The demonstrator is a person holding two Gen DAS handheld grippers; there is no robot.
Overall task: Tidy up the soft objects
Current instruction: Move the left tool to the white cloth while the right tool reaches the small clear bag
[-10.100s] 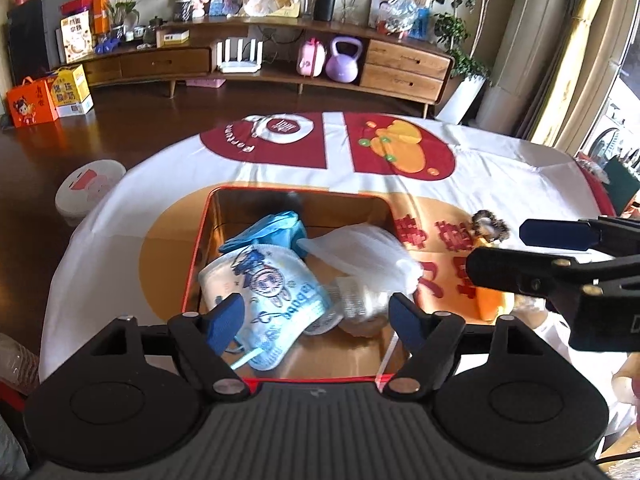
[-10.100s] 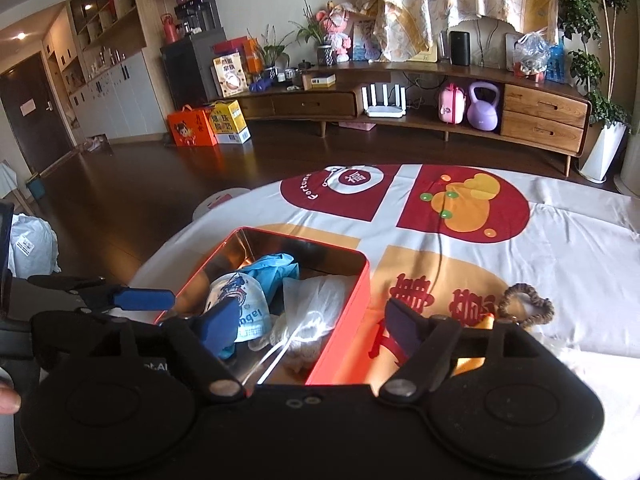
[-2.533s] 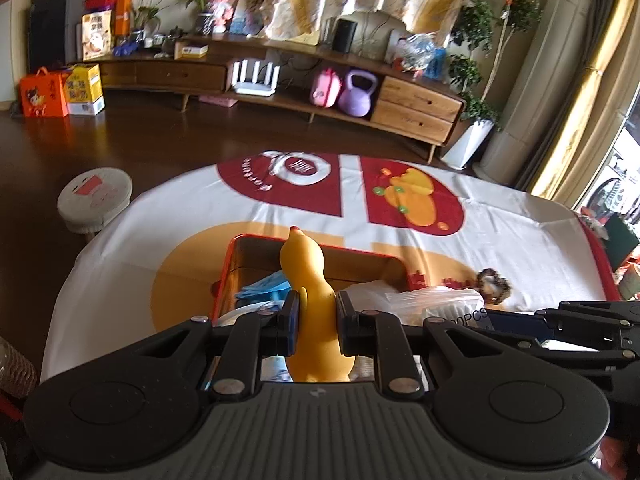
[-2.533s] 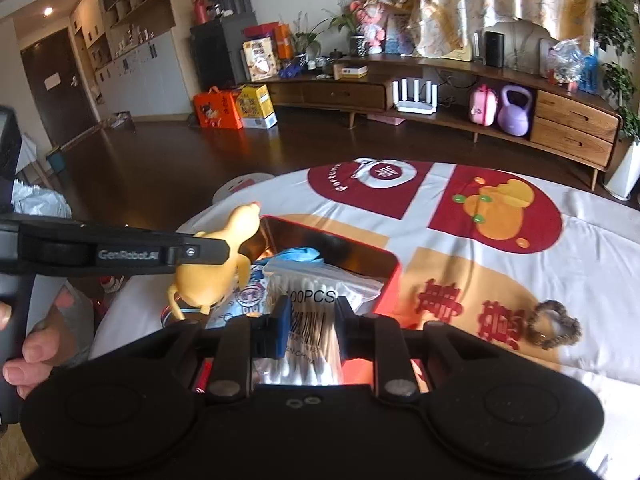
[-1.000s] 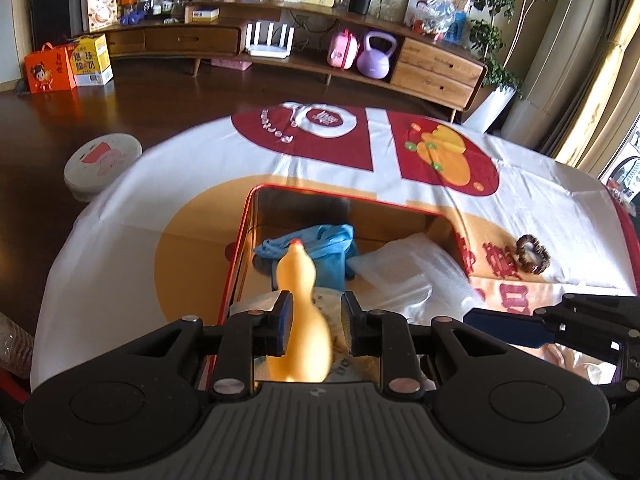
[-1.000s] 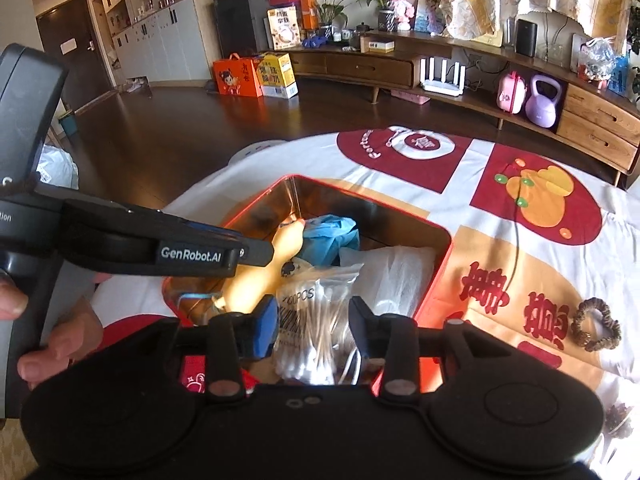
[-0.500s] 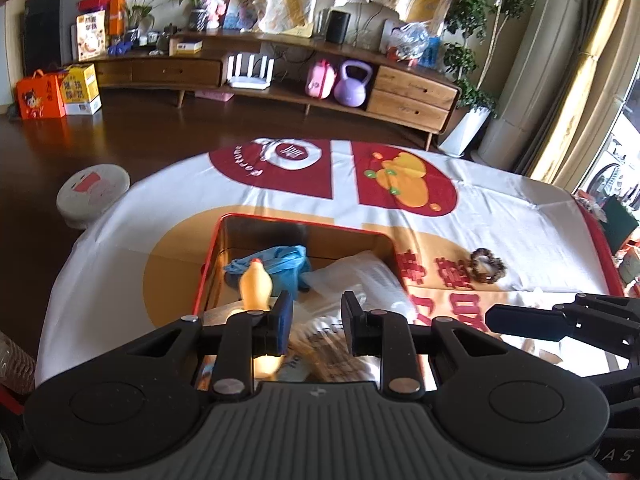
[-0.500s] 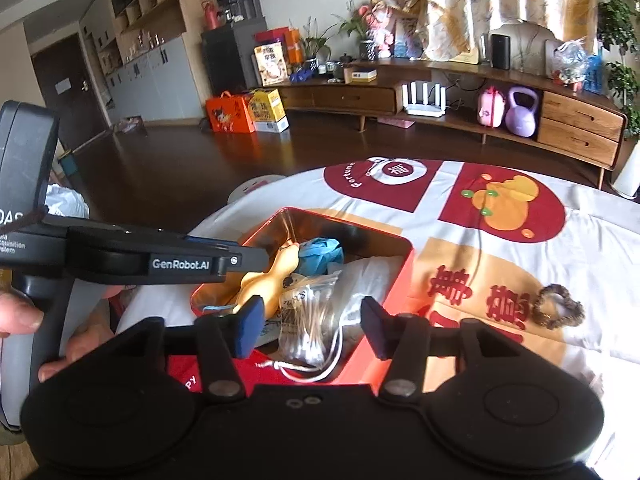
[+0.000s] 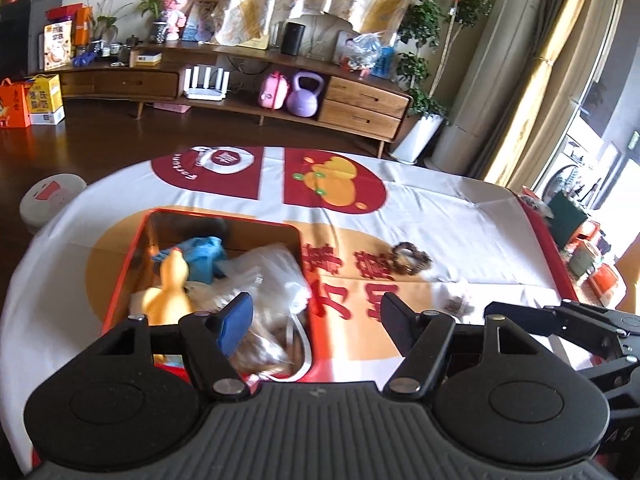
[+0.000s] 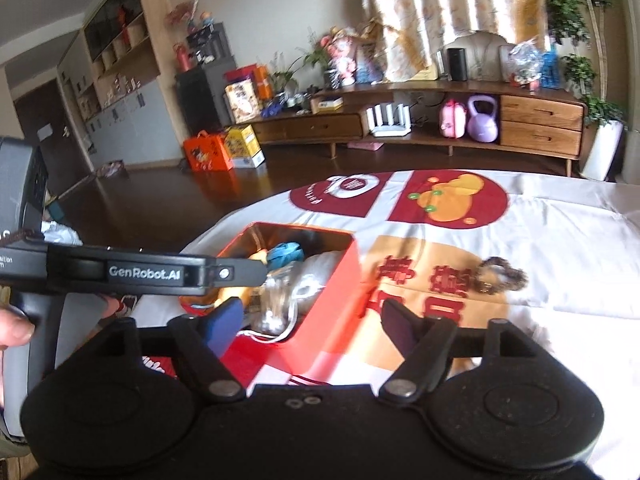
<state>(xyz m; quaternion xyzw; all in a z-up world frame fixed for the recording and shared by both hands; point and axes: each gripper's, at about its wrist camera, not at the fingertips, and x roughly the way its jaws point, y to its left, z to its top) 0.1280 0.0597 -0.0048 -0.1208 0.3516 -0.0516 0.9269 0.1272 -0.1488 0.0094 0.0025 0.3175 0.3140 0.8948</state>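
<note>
A red tin box (image 9: pixel 224 216) on the printed tablecloth holds a yellow rubber duck (image 9: pixel 170 284), a blue cloth (image 9: pixel 204 256), a clear plastic bag (image 9: pixel 268 268) and a bag of cotton swabs (image 9: pixel 260 344). My left gripper (image 9: pixel 316 312) hangs above the box's near right corner. Its jaws are opening and nothing is between them. My right gripper (image 10: pixel 310 314) hovers over the same box (image 10: pixel 332 280) at its near side, its jaws also opening on nothing. A brown scrunchie (image 9: pixel 412 258) lies on the cloth to the right of the box.
A small dark item (image 9: pixel 456 304) lies on the cloth near the scrunchie (image 10: pixel 502 276). A person's hand (image 10: pixel 12 328) holds the left gripper's handle. A white round stool (image 9: pixel 48 196) stands on the floor at the left. A wooden sideboard (image 9: pixel 360 96) runs along the far wall.
Both grippers have let go: the duck and the cotton swab bag now lie in the box. Both jaws have spread wide, and both grippers have drawn back and up.
</note>
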